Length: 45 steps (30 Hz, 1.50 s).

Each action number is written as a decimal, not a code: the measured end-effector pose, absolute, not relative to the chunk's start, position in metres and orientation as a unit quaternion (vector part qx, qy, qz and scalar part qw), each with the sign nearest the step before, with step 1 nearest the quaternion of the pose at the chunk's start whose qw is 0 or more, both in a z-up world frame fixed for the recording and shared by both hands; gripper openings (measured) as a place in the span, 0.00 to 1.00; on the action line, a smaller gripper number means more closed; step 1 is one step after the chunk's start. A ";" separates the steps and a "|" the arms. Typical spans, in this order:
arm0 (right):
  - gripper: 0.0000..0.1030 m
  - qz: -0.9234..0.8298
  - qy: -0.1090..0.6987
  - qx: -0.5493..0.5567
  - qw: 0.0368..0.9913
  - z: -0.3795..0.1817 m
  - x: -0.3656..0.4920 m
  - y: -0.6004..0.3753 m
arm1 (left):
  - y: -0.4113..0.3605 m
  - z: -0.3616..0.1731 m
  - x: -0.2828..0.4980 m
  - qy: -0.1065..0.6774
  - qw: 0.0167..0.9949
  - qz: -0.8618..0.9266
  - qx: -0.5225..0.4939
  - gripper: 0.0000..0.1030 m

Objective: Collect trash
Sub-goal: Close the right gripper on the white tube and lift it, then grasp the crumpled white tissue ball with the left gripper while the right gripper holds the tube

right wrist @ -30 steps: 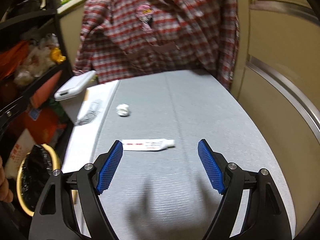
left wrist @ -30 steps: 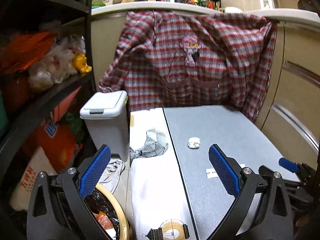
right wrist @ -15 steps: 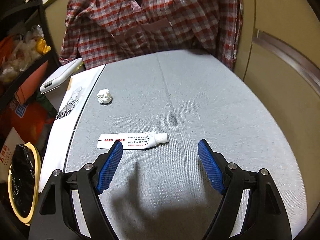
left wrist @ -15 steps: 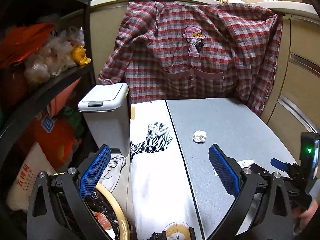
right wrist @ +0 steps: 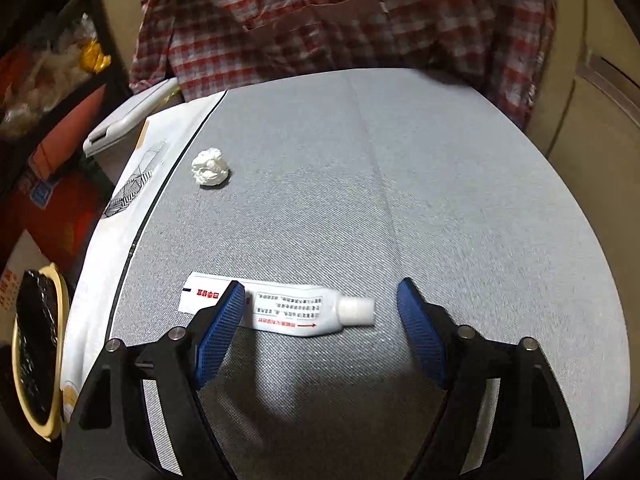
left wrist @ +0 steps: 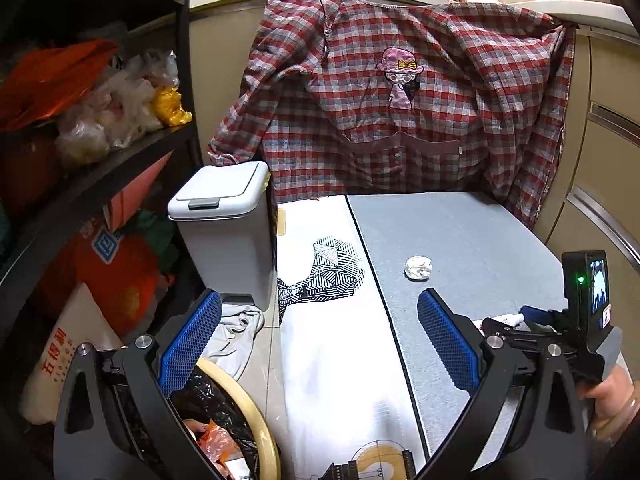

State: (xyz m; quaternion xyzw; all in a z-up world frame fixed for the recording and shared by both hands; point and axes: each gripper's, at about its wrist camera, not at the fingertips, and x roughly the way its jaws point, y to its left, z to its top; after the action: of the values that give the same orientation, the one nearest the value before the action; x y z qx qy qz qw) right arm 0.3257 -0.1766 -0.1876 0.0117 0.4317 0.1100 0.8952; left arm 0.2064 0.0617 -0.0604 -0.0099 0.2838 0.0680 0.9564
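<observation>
Nearest to me, the right hand-held gripper (right wrist: 320,312) hangs low over the grey desk (right wrist: 460,200) with its blue pads spread wide and nothing between them but air; the white tube (right wrist: 288,306) lies flat just ahead, its length running across the jaw line, its crimped tail behind the left pad and its cap (right wrist: 357,309) short of the right one. As I see it, the step is picking up that tube, and closing from here would squeeze it end to end; better to turn the wrist so the pads meet its flat sides at mid-body, then come down until they nearly brush the desk. The left hand-held gripper (left wrist: 318,336) waits equally wide and empty above the lined bin (left wrist: 256,420) at the desk's left. Farther off, the crumpled paper ball (right wrist: 210,167) sits near the desk's left edge, well apart from the tube.
</observation>
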 end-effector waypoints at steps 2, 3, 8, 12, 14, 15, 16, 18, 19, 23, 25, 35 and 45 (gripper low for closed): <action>0.48 0.113 0.431 0.006 0.895 -0.185 0.322 -0.175 | 0.062 -0.061 0.206 0.284 0.956 0.068 -0.006 0.93; 0.34 0.120 0.433 0.011 0.893 -0.183 0.320 -0.175 | 0.061 -0.061 0.206 0.284 0.956 0.068 -0.005 0.93; 0.25 0.148 0.431 -0.004 0.890 -0.178 0.304 -0.174 | 0.061 -0.060 0.205 0.282 0.957 0.068 -0.008 0.93; 0.22 0.156 0.414 -0.017 0.897 -0.169 0.289 -0.175 | 0.060 -0.058 0.203 0.278 0.958 0.066 -0.009 0.93; 0.22 0.154 0.402 -0.016 0.902 -0.164 0.285 -0.177 | 0.059 -0.057 0.202 0.276 0.959 0.066 -0.007 0.93; 0.22 0.151 0.395 -0.012 0.906 -0.160 0.283 -0.179 | 0.059 -0.057 0.201 0.276 0.959 0.066 -0.007 0.93; 0.22 0.149 0.389 -0.008 0.909 -0.158 0.283 -0.181 | 0.058 -0.057 0.201 0.276 0.959 0.067 -0.006 0.93; 0.22 0.140 0.373 -0.001 0.917 -0.150 0.281 -0.184 | 0.058 -0.057 0.201 0.277 0.958 0.068 -0.005 0.93; 0.22 0.133 0.366 0.005 0.921 -0.146 0.281 -0.187 | 0.058 -0.057 0.202 0.277 0.958 0.069 -0.004 0.93; 0.22 0.110 0.350 0.025 0.930 -0.137 0.284 -0.198 | 0.056 -0.059 0.203 0.274 0.959 0.071 -0.003 0.93; 0.22 0.103 0.347 0.036 0.931 -0.135 0.285 -0.204 | 0.055 -0.060 0.205 0.276 0.959 0.067 -0.008 0.93; 0.22 0.047 0.320 0.070 0.944 -0.129 0.292 -0.234 | 0.032 -0.075 0.244 0.265 0.963 0.015 -0.043 0.93; 0.22 0.038 0.316 0.085 0.944 -0.120 0.294 -0.241 | -0.008 -0.131 0.335 0.300 0.951 -0.048 -0.054 0.91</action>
State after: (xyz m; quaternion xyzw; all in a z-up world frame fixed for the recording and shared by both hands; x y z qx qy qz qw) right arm 0.2937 -0.2405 -0.1205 0.0852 0.3162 0.0384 0.9441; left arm 0.3346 -0.0079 -0.1308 -0.0542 0.3005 -0.0481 0.9510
